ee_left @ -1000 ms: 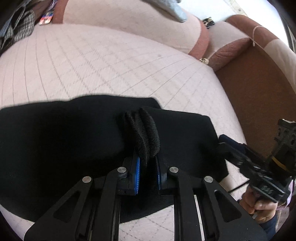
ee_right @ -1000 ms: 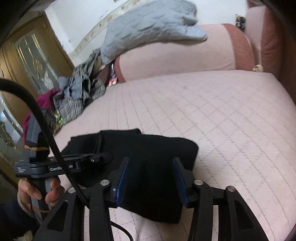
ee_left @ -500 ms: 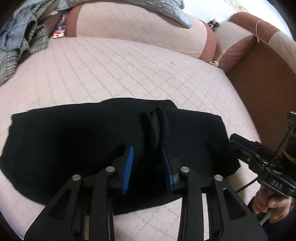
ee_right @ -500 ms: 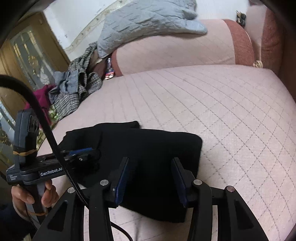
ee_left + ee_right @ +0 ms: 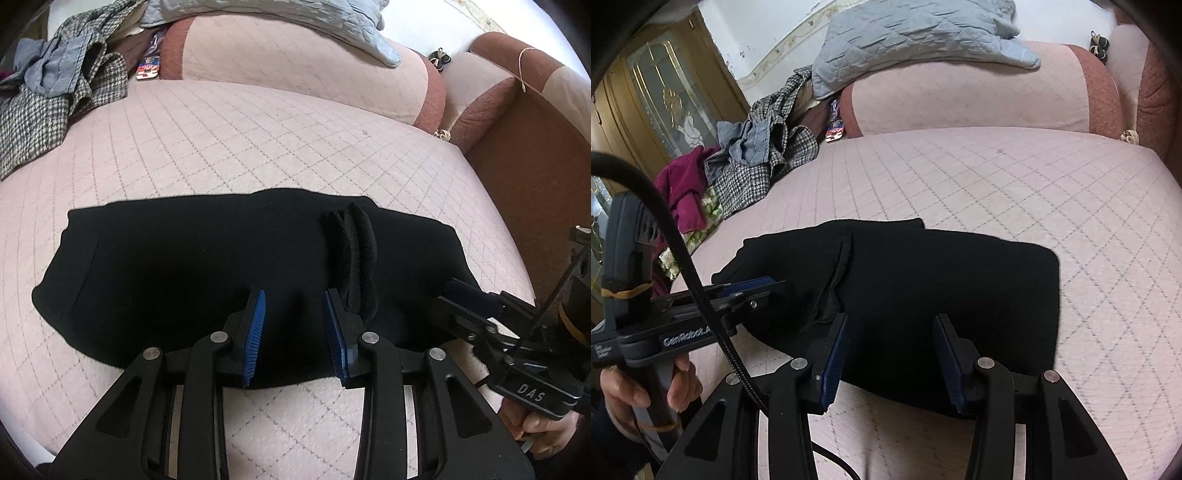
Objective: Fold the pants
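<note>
The black pants [image 5: 192,258] lie folded flat on the pink quilted sofa seat [image 5: 221,140]. A raised fold edge [image 5: 354,258] stands up on the pants just right of my left gripper. My left gripper [image 5: 294,301] is open and empty above the near edge of the pants. My right gripper [image 5: 890,325] is open and empty over the right part of the pants [image 5: 942,280]. The left gripper shows at the left of the right wrist view [image 5: 753,291], and the right gripper at the right of the left wrist view [image 5: 465,299].
A pile of checked and grey clothes [image 5: 48,92] lies at the seat's far left, with red clothing [image 5: 683,188] beside it. A grey quilted blanket [image 5: 916,33] drapes over the backrest. The brown armrest [image 5: 528,155] bounds the right side. A wooden glass door [image 5: 661,96] stands at far left.
My left gripper has opened, let go of the fold edge and drawn back toward me. The right gripper stays open and has pulled back slightly.
</note>
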Available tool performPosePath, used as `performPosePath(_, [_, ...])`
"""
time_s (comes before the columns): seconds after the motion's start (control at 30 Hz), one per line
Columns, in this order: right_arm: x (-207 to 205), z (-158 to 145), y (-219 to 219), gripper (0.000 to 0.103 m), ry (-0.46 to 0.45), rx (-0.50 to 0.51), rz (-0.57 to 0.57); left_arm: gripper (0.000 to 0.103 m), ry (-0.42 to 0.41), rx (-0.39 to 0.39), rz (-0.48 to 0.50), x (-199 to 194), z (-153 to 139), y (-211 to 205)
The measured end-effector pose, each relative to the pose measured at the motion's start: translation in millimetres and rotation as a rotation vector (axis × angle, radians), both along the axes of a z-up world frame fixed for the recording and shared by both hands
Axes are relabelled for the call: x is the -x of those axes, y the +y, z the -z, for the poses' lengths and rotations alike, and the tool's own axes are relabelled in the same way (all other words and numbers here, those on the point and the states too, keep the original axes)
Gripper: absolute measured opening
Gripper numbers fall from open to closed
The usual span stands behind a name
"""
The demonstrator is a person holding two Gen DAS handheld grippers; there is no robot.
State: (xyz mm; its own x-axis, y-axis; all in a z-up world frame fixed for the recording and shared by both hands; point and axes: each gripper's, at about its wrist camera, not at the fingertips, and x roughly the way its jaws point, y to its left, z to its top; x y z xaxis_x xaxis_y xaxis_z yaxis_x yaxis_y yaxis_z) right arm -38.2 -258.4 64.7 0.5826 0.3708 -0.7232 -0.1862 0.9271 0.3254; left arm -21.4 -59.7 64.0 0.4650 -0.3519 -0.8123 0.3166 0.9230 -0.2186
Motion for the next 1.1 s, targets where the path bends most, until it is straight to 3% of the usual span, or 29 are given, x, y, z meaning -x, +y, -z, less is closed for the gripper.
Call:
performPosePath(0.5, [-8.4,9.0,26.8,0.045,0.009,-0.009,-0.022,0.032,-0.021,-0.031,-0.082,10.2,3.2,23.5])
performPosePath(0.83, [-14.3,-6.9,46.4,0.048,-0.025,-0.009,-0.089,0.032,-0.061,-0.08,-0.194,15.7,3.4,54.4])
performPosePath(1.1, [-38.2,-16.3,88.1,0.049,-0.041,0.027,-0.192,0.032,0.016,0.01,-0.322,12.0,12.9,101.3])
